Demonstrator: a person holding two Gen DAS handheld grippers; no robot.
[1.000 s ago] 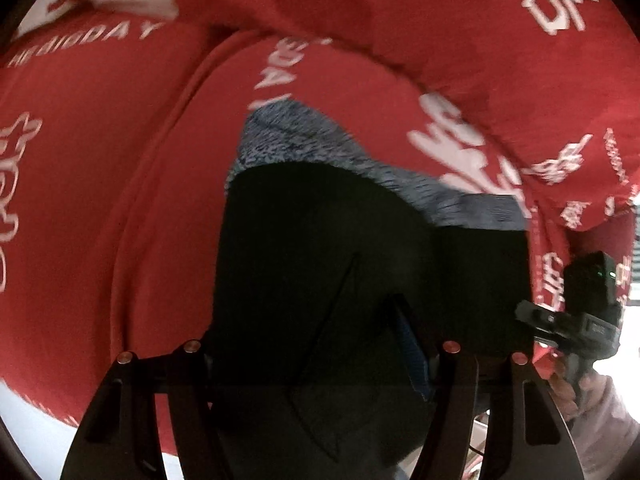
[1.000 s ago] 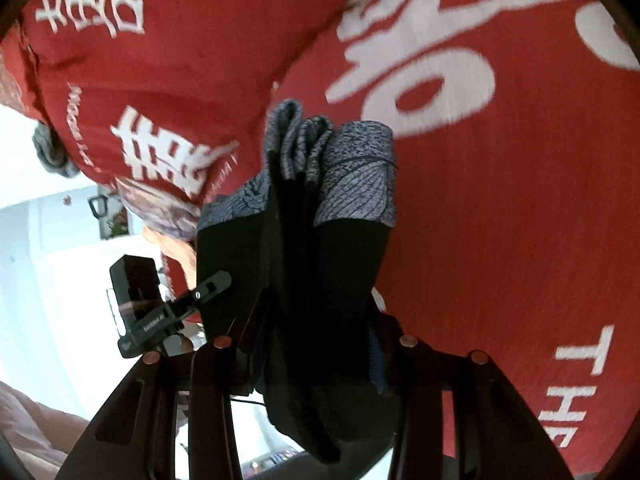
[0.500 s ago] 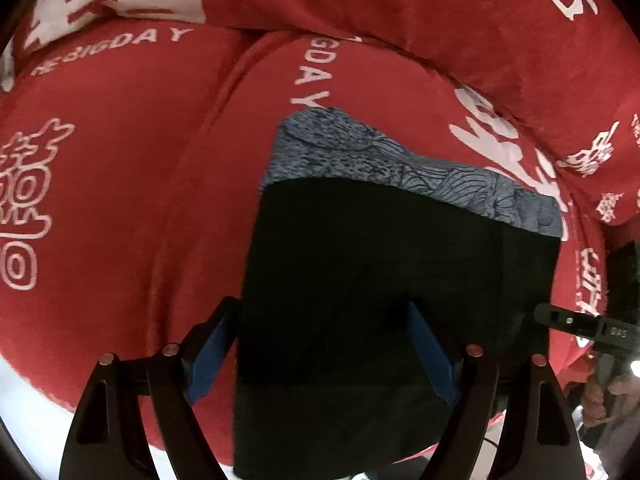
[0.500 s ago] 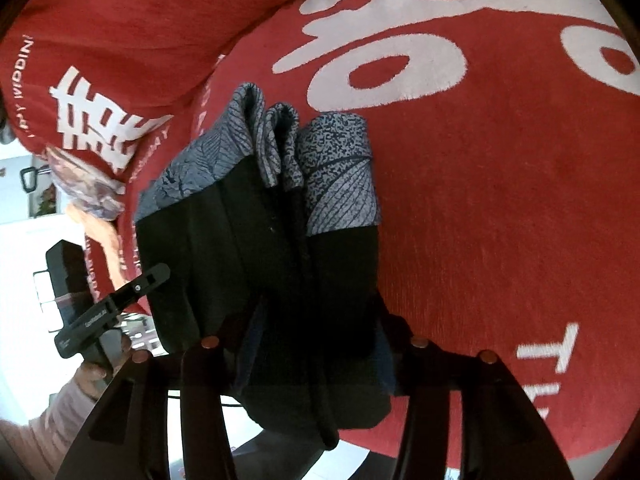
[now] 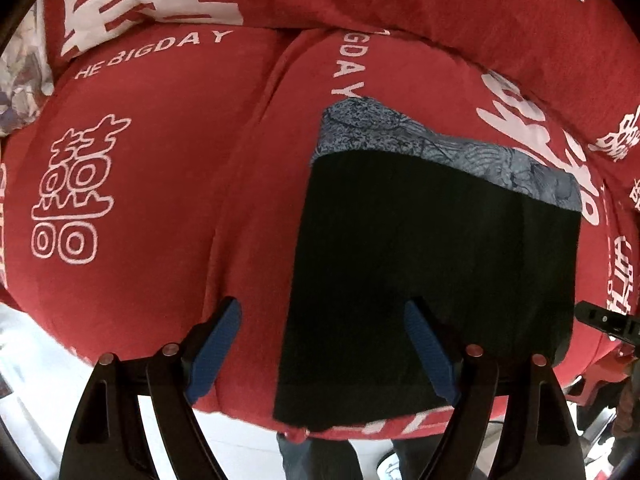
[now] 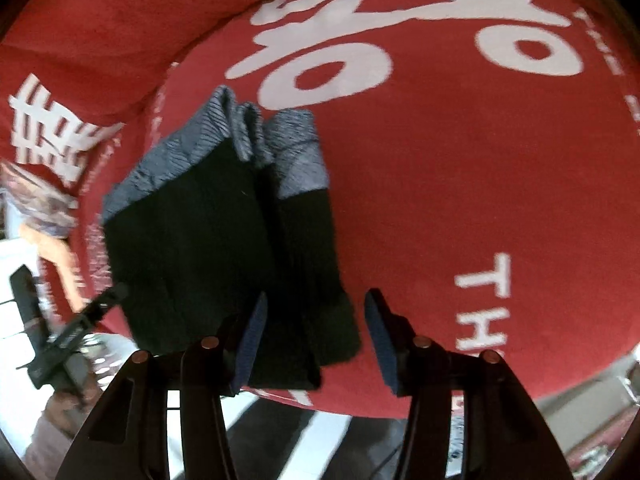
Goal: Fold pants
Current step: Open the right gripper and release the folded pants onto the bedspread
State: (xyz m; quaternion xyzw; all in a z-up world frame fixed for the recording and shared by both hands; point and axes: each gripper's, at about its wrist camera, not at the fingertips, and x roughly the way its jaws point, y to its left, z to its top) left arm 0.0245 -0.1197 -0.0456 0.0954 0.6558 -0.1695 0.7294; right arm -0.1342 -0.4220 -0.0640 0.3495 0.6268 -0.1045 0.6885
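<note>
1. A home, most likely a living room or bedroom.
2. Soft red cover (image 5: 168,208) printed with white wedding characters and "THE BIGDAY" fills the view (sofa or bed, unclear which).
3. Pale floor (image 5: 36,360) at seven o'clock.

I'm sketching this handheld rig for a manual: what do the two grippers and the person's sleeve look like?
Each gripper, left gripper and right gripper, has two black angular plastic fingers with cut-out slots, small copper-coloured round screw heads near their tops, and ribbed blue pads on the inner faces. In the right wrist view the other tool shows as a black handheld body with a slim black bar, above a pale pinkish sleeve.
</note>
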